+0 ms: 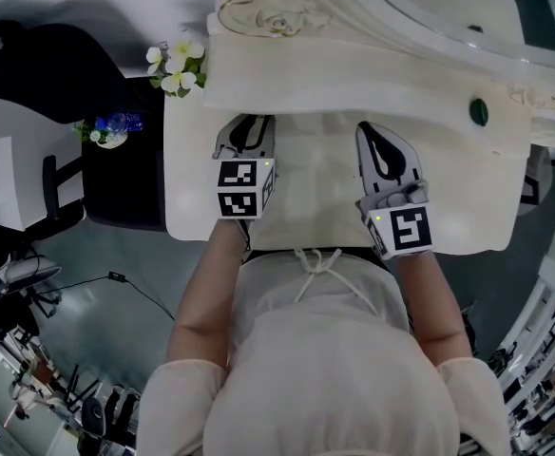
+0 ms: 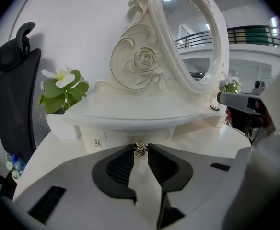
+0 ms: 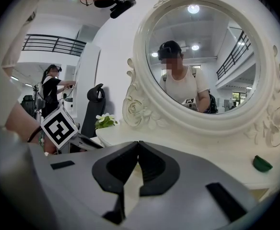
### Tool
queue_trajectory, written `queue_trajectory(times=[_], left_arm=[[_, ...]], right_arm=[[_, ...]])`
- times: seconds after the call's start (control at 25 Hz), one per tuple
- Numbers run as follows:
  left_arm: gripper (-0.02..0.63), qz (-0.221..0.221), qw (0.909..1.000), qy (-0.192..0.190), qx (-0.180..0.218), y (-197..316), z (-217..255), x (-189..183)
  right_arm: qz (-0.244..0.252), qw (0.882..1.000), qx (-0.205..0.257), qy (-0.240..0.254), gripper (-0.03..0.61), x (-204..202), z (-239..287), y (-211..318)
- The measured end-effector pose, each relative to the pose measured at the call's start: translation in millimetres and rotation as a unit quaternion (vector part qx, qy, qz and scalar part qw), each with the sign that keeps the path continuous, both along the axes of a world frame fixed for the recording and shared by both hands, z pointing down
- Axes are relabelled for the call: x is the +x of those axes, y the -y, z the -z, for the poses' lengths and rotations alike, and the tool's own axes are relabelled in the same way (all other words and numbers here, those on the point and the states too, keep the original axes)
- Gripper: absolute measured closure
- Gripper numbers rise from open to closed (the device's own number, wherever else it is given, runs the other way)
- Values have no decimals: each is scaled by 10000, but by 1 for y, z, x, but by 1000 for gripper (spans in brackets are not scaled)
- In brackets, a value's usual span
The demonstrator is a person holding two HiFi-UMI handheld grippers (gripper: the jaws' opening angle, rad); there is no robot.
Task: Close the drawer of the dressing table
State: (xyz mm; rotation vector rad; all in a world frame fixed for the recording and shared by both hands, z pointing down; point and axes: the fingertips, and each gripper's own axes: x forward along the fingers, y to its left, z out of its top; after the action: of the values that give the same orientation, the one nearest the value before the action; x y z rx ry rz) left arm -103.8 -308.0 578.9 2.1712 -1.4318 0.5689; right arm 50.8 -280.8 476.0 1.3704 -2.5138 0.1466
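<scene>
A white dressing table (image 1: pixel 468 207) carries a raised shelf (image 2: pixel 130 113) and an oval mirror (image 2: pixel 188 37). Under the shelf sits a small drawer front (image 2: pixel 121 134) with a gold knob (image 2: pixel 140 149). My left gripper (image 2: pixel 140 150) is shut on that knob, its black pads pinching it from both sides. In the head view my left gripper (image 1: pixel 246 122) reaches to the shelf's edge at centre left. My right gripper (image 1: pixel 373 129) hovers over the tabletop beside it; its jaws (image 3: pixel 138 143) meet at the tips with nothing in them. How far the drawer is in I cannot tell.
A pot of white flowers (image 1: pixel 176 65) stands at the table's left corner, with a black chair (image 2: pixel 15 99) beyond it. A small green object (image 1: pixel 479 112) lies on the right of the shelf. A second gold knob (image 2: pixel 96 142) sits left of the held one.
</scene>
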Motion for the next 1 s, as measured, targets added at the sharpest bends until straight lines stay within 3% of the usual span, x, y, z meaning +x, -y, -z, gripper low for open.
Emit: queue_trajectory(times=[0.4, 0.56, 0.68, 0.8, 1.0], left_arm=[[508, -78, 10000, -31, -7, 2, 0, 1], [493, -36, 9998, -216, 43, -2, 5, 3], [455, -81, 9997, -192, 135, -8, 13, 3], [376, -113, 9994, -215, 237, -17, 25, 6], [353, -193, 9987, -223, 425, -37, 54, 12]], right_arm=[[-70, 10000, 13, 21, 572, -1, 5, 7], [-101, 9999, 5, 62, 572, 2, 10, 2], [-171, 9998, -21, 116, 572, 9, 13, -4], [-235, 9996, 3, 152, 572, 17, 18, -11], [-168, 9998, 76, 112, 572, 20, 27, -23]])
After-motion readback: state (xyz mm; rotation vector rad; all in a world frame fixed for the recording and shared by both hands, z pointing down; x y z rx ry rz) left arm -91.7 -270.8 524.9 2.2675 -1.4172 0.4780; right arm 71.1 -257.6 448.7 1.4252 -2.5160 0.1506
